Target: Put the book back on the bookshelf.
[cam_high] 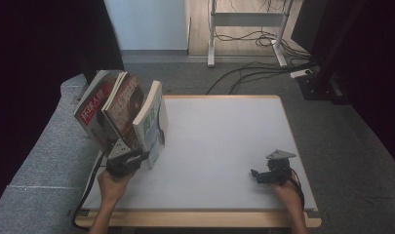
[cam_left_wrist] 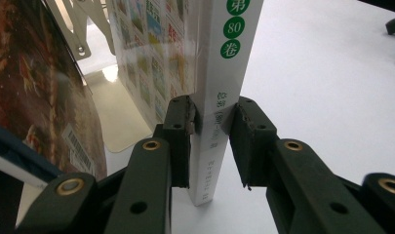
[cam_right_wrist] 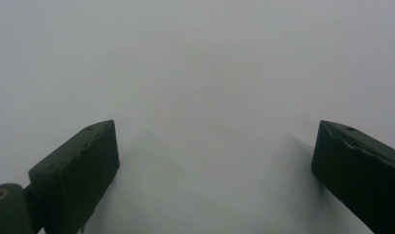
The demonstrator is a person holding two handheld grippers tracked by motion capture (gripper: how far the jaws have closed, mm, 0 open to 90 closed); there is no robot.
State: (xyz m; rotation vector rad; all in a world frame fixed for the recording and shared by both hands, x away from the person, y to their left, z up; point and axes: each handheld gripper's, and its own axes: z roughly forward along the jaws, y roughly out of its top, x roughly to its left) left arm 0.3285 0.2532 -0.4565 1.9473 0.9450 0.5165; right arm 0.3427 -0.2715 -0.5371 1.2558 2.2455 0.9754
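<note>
A thick white book (cam_high: 152, 118) with green round marks on its spine (cam_left_wrist: 223, 58) stands tilted at the left edge of the white table (cam_high: 224, 141). My left gripper (cam_high: 142, 157) is shut on the lower end of that spine (cam_left_wrist: 212, 131), one black pad on each side. Left of it lean two more magazines, one with a red cover (cam_high: 93, 113) and one with a dark brownish cover (cam_high: 128, 103). Near the table's front right, my right gripper (cam_high: 257, 175) is open and low over the bare table top (cam_right_wrist: 214, 156), with nothing between its fingers.
A metal book stand (cam_left_wrist: 78, 34) shows behind the white book. A grey padded surface (cam_high: 44, 156) borders the table on the left. Beyond the far edge are desk legs (cam_high: 212, 34) and cables (cam_high: 244, 73) on the floor.
</note>
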